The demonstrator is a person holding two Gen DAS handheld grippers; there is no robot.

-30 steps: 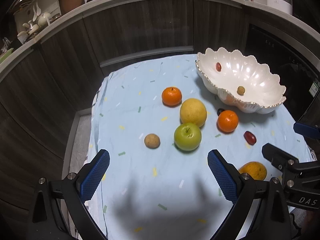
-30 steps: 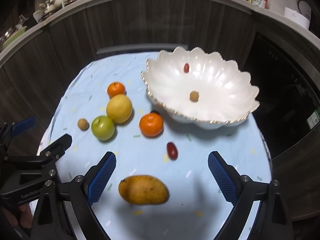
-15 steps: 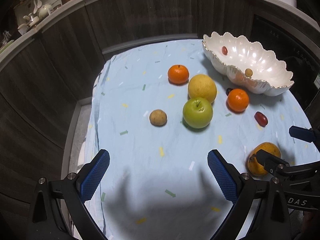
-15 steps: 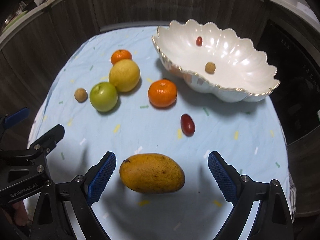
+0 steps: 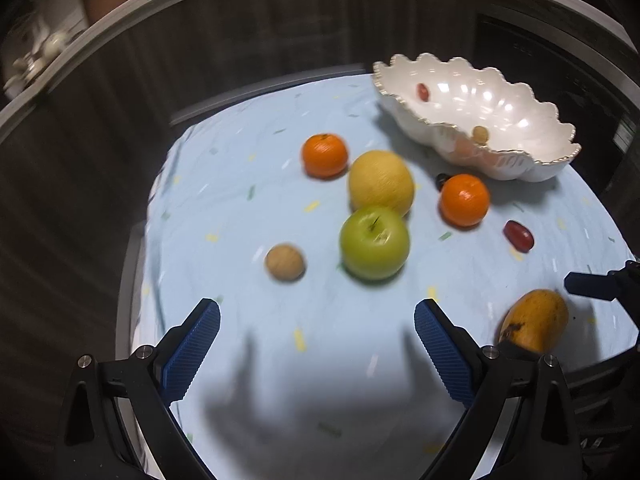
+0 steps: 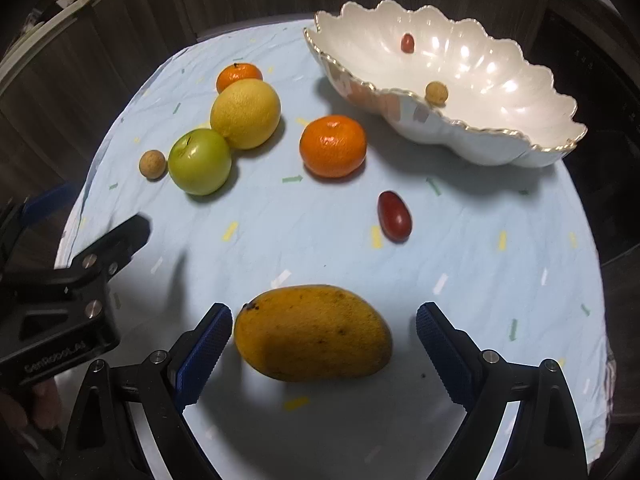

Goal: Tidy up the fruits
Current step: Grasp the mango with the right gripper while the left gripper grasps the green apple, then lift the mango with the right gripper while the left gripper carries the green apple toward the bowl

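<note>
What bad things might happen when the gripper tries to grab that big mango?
1. The mango is wide, smooth and rounded. It nearly fills the gap of the open right hand-held gripper, so it might squirt out or roll.
2. A dropped mango could chip the thin scalloped rim of the white bowl.
3. The left hand-held gripper hangs open close by; the two could bump each other.
</note>
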